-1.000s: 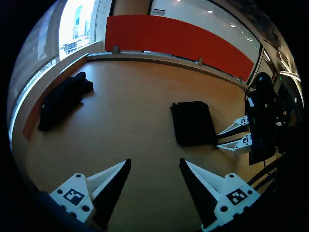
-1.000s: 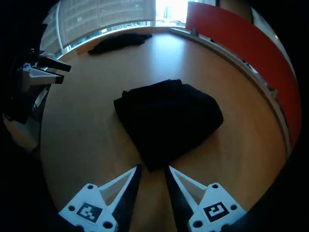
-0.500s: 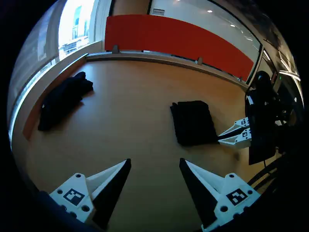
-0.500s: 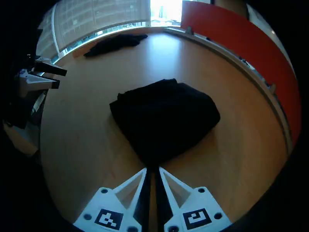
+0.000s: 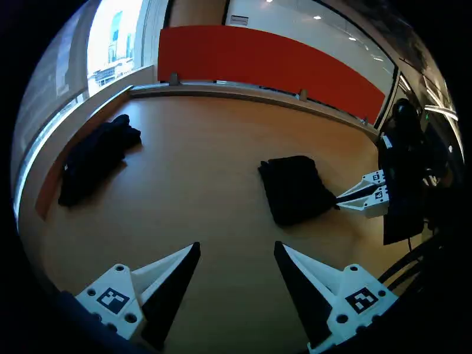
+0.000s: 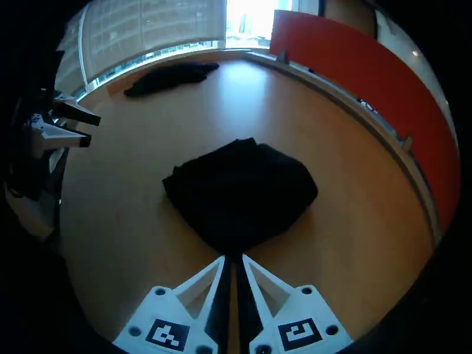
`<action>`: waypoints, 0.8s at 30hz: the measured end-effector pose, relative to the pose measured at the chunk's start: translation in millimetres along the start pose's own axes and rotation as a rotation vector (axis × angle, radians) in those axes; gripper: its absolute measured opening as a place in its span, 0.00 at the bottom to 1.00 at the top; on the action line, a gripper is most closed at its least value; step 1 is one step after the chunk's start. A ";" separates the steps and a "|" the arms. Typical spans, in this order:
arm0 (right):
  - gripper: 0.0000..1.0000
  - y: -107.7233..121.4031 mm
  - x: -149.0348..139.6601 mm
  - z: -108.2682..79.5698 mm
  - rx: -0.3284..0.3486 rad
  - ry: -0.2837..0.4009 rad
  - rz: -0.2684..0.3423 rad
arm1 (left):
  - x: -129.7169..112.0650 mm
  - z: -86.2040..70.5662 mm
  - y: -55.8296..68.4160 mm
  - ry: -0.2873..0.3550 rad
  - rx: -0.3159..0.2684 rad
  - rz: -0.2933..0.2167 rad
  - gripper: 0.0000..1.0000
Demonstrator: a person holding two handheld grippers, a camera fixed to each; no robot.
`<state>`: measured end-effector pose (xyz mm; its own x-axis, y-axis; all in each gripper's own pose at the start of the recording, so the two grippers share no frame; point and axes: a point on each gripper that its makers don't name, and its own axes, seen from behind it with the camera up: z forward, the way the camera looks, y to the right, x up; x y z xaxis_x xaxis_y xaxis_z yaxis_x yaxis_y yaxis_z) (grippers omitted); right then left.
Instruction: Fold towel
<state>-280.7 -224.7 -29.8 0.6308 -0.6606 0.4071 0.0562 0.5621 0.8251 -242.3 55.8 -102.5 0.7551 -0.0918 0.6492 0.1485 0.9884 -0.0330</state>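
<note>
— Two tools in play; state of the left tool (image 5: pixel 236 245)?
— Spread wide, hovering above the bench (image 5: pixel 194 177), well apart from the towel (image 5: pixel 292 189).
— And the right tool (image 6: pixel 233 258)?
— Pressed together, clamped on the towel's near corner.
— Whereabouts of the towel?
— Mid-bench, folded, black, near corner bunched towards the tips.
— Anything else?
— Another dark cloth (image 6: pixel 168 78), heaped at the far edge by the window.

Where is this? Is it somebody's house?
Probably an office, not a house: a long wooden desk with a red divider panel along its far edge, beside big windows facing tall city buildings.
</note>
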 end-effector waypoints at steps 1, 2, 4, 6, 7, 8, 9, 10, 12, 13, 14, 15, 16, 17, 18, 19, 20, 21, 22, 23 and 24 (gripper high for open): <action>0.05 2.5 5.1 -3.1 -0.007 0.010 -0.003 | 1.3 -0.2 0.2 0.002 0.000 0.001 0.93; 0.05 5.3 10.8 -6.7 -0.014 0.022 -0.007 | 2.8 -0.3 0.5 0.005 -0.001 0.003 0.93; 0.05 10.6 21.2 -13.4 -0.027 0.042 -0.012 | 6.2 -1.0 1.1 0.012 -0.001 0.006 0.93; 0.05 16.5 32.5 -20.7 -0.041 0.063 -0.017 | 10.1 -1.8 2.0 0.019 -0.002 0.009 0.93; 0.05 19.3 38.0 -24.2 -0.048 0.073 -0.018 | 12.0 -2.1 2.8 0.021 -0.004 0.012 0.93; 0.05 22.4 44.2 -28.2 -0.056 0.084 -0.019 | 14.2 -2.5 3.6 0.025 -0.005 0.014 0.93; 0.05 25.0 50.0 -31.9 -0.062 0.094 -0.020 | 16.2 -2.9 4.4 0.028 -0.007 0.017 0.93; 0.05 27.1 55.9 -35.7 -0.067 0.105 -0.021 | 18.6 -3.4 5.4 0.032 -0.009 0.021 0.93; 0.05 31.7 68.5 -43.9 -0.078 0.129 -0.024 | 23.4 -4.5 7.5 0.041 -0.013 0.029 0.93; 0.05 33.8 74.2 -47.9 -0.084 0.139 -0.027 | 25.5 -4.9 8.3 0.044 -0.014 0.032 0.93; 0.05 36.1 80.6 -52.3 -0.092 0.151 -0.030 | 27.8 -5.3 9.3 0.048 -0.016 0.035 0.93; 0.05 38.3 85.8 -56.0 -0.099 0.160 -0.034 | 29.7 -5.5 10.1 0.052 -0.017 0.038 0.93; 0.05 40.6 90.5 -59.2 -0.108 0.169 -0.037 | 31.5 -5.5 10.9 0.055 -0.018 0.041 0.93; 0.05 43.3 95.7 -62.9 -0.117 0.179 -0.040 | 33.5 -5.5 11.7 0.058 -0.020 0.043 0.93; 0.05 45.4 99.5 -65.9 -0.125 0.186 -0.043 | 35.0 -5.4 12.5 0.060 -0.021 0.046 0.93; 0.05 47.3 102.2 -68.5 -0.132 0.192 -0.043 | 36.3 -5.3 13.1 0.063 -0.023 0.048 0.93; 0.05 49.4 105.3 -71.4 -0.139 0.198 -0.043 | 37.7 -5.2 13.9 0.065 -0.024 0.050 0.93; 0.05 51.1 107.6 -73.7 -0.144 0.203 -0.042 | 38.8 -5.1 14.6 0.067 -0.025 0.052 0.93; 0.05 52.5 109.2 -75.6 -0.147 0.208 -0.039 | 39.7 -5.2 15.3 0.069 -0.027 0.054 0.93; 0.05 54.1 111.0 -77.7 -0.151 0.214 -0.035 | 40.7 -5.2 16.2 0.070 -0.029 0.056 0.93; 0.05 55.4 112.4 -79.4 -0.154 0.219 -0.031 | 41.5 -5.3 16.7 0.072 -0.030 0.058 0.93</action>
<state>-145.2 -228.2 30.5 0.7783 -0.5646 0.2746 0.1841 0.6234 0.7599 -205.1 67.8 -80.1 0.8068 -0.0438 0.5891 0.1211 0.9883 -0.0925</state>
